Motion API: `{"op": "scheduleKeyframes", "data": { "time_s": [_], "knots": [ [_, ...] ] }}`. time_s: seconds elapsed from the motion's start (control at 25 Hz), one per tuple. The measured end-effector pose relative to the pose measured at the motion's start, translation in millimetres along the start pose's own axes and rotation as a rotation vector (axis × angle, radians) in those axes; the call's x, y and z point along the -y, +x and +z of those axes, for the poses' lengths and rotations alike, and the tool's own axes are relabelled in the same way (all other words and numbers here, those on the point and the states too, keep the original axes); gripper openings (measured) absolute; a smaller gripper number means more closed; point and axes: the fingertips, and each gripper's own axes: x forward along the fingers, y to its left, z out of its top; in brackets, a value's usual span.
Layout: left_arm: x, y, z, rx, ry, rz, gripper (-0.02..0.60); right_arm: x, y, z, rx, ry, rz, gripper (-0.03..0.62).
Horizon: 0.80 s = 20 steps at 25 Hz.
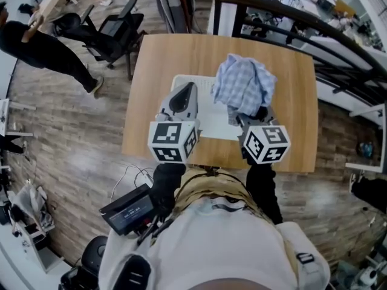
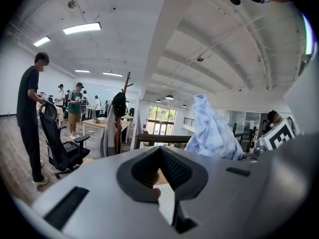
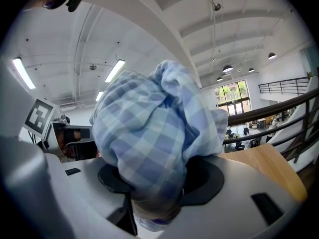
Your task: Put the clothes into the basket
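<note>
A crumpled blue-and-white checked cloth [image 1: 245, 86] hangs lifted above the right part of a white perforated basket [image 1: 181, 80] lying flat on the wooden table [image 1: 157, 59]. My right gripper [image 1: 251, 118] is shut on the cloth's lower end. In the right gripper view the cloth [image 3: 149, 133] bulges up out of the right gripper [image 3: 159, 183] and hides what lies beyond. My left gripper [image 1: 183, 98] hovers over the basket's left part, jaws together with nothing between them. In the left gripper view a bit of the basket [image 2: 167, 198] shows past the left gripper [image 2: 162, 178], and the cloth [image 2: 214, 133] stands to the right.
The table's front edge is close to my body. A black office chair [image 1: 115, 29] and a person in dark clothes [image 1: 42, 47] are off the table's far left. A dark railing [image 1: 290, 17] runs behind the table at the right.
</note>
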Motion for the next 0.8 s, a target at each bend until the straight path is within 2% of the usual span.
{"op": "scheduleKeyframes", "data": {
  "time_s": [0.44, 0.52, 0.64, 0.8],
  "knots": [
    [-9, 50, -7, -0.034, -0.004, -0.040, 0.000, 18, 40, -18, -0.110, 0.023, 0.002, 0.238],
    [-16, 62, -25, -0.083, -0.015, -0.037, 0.000, 26, 54, -39, -0.166, 0.040, -0.011, 0.240],
    [-28, 85, -68, -0.203, -0.043, -0.020, 0.000, 40, 78, -85, -0.299, 0.076, -0.035, 0.241],
    [-43, 100, -116, -0.331, -0.096, 0.007, 0.000, 42, 98, -136, -0.452, 0.095, -0.025, 0.241]
  ]
}}
